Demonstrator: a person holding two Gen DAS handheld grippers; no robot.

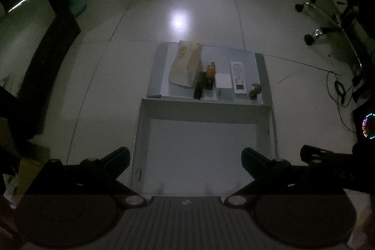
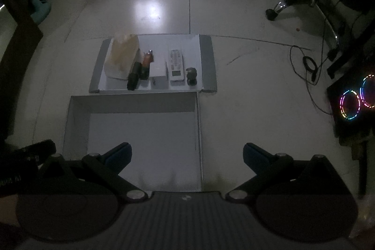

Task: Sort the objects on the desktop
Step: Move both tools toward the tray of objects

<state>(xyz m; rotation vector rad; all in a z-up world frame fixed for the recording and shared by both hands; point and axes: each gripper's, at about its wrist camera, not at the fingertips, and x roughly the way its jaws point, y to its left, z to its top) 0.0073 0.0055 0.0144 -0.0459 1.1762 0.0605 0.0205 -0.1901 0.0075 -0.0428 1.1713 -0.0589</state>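
An open white box (image 1: 206,114) (image 2: 131,107) lies on the tiled floor, its inside bare. On its flat lid (image 1: 257,62) (image 2: 206,50) beyond sit a tissue pack (image 1: 185,65) (image 2: 123,55), a black bar-shaped item (image 1: 200,86) (image 2: 134,76), an orange bottle (image 1: 211,70) (image 2: 147,59), a small white box (image 1: 222,81) (image 2: 159,69), a white remote (image 1: 239,77) (image 2: 176,65) and a small dark figurine (image 1: 255,91) (image 2: 191,76). My left gripper (image 1: 186,159) hangs open above the box's near part. My right gripper (image 2: 186,156) is open over the box's near right wall. Both hold nothing.
The room is dim, with a light glare on the floor (image 2: 150,9). An office chair base (image 2: 293,1) and a cable (image 2: 307,62) lie to the right, beside a glowing RGB fan case (image 2: 351,104). Dark furniture (image 1: 58,15) stands at the left.
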